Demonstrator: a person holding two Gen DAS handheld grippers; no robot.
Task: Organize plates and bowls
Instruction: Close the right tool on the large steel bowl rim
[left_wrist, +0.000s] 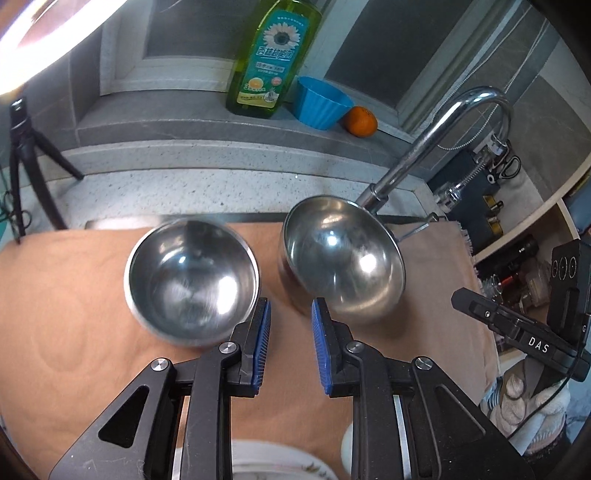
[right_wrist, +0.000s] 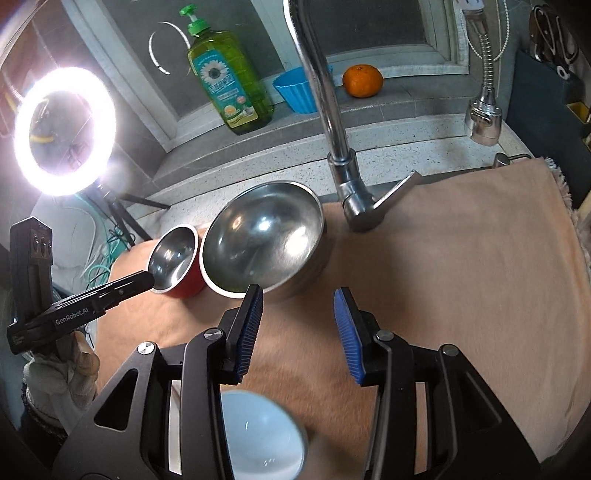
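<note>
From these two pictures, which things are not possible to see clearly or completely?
- White bowl, right wrist view: blurred, partly behind the right gripper.
- Patterned dish, left wrist view: cut off by the bottom edge, behind the left gripper.
- Red-sided bowl: its near rim is covered by the other gripper's finger.
- Shelf items: too small and dark.

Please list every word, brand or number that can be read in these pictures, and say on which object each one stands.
"DAS": on the right gripper's black body, left wrist view.
"GenRobot.AI": on the left gripper's black body, right wrist view.
Green dish soap bottle: label has a sunflower and Chinese characters, too blurred to read reliably; its small print is unreadable.
</note>
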